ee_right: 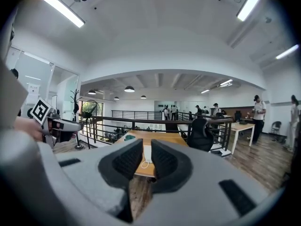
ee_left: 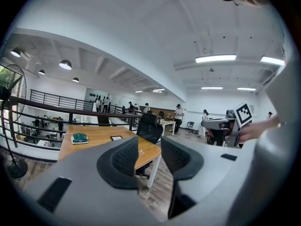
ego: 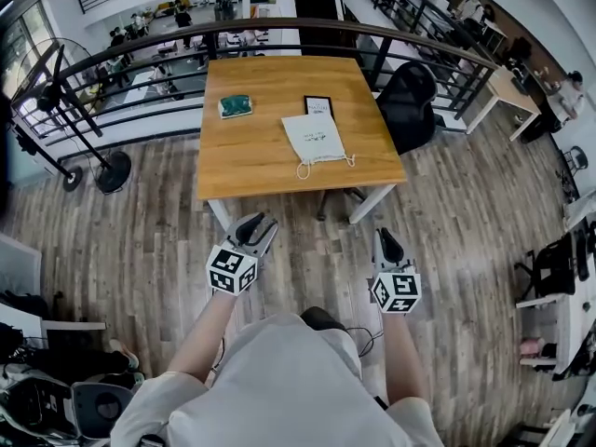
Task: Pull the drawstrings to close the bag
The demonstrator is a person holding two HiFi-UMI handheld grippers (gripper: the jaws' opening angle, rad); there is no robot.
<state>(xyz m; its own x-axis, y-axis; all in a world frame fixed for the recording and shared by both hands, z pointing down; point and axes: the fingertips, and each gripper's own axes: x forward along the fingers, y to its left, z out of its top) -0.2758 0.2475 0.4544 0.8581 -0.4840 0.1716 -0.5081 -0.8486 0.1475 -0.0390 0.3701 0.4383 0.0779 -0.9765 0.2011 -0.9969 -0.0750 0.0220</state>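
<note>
Print on the drawstring bag [ego: 315, 138] and on the framed card [ego: 318, 106] behind it is showing too small to read.

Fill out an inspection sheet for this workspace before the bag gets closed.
Surface: wooden table, level.
Job's things: white drawstring bag lies flat near the front edge, drawstrings loose, untouched.
Clutter: green item at rear left; black-framed card behind the bag.
Grippers: left gripper fingers apart, empty; right gripper fingers a narrow gap apart, empty; both short of the table.
Cables: thin dark cable by the person's waist.
Surroundings: black office chair at the table's right; railing behind; fan stand left.
</note>
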